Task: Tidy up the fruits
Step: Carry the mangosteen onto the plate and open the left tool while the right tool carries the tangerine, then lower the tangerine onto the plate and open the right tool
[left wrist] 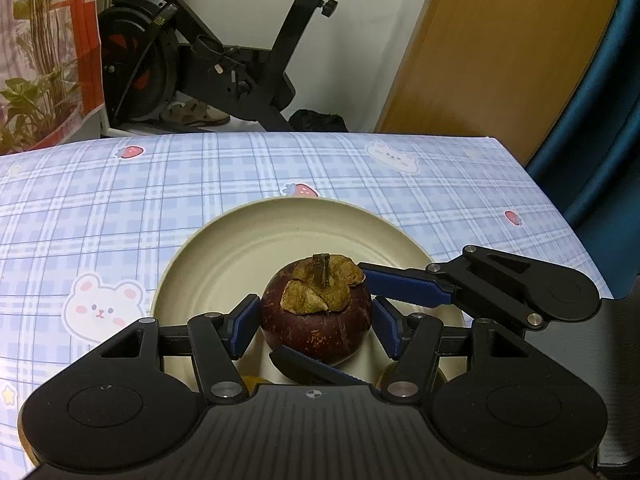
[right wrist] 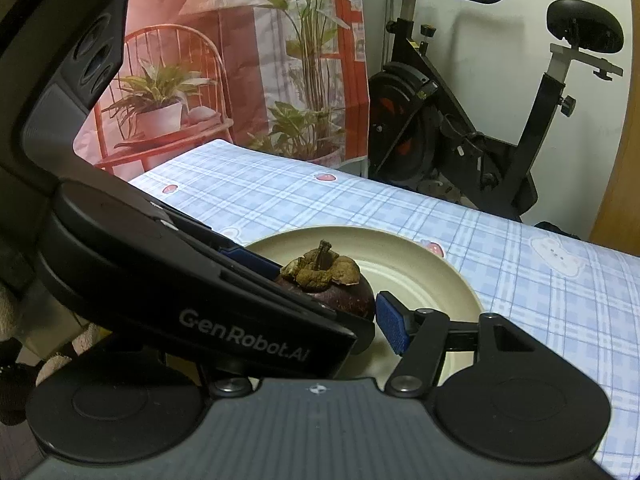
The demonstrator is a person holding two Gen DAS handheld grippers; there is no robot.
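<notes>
So the bench (left wrist: pixel 280 168) with the blue plaid bear-and-strawberry cloth takes up most of both views, with an exercise bike (left wrist: pixel 208 60) parked behind it. On the cloth sits a cream plate (left wrist: pixel 224 248), mostly bare apart from one fruit.

Both tools are crowded over that plate. The left gripper (left wrist: pixel 316 322) has its jaws on either side of the mangosteen (left wrist: pixel 316 320), blue pads right against its skin as far as I can see, so I'd call that gripping the fruit. The right gripper (left wrist: pixel 352 332) comes in from the side; one finger lies by the calyx and the other passes low in front of the fruit. Whether it's actually squeezing or just bracketing it, I can't tell, since the right wrist view is half blocked by the other tool.

The mangosteen is sitting near the front of the plate, stem up. A couple of yellowish fruits (left wrist: pixel 256 382) peek out just under the left tool, too hidden to name.

Progress-wise: feels like early to mid. One fruit on the plate, at least two still off it.
</notes>
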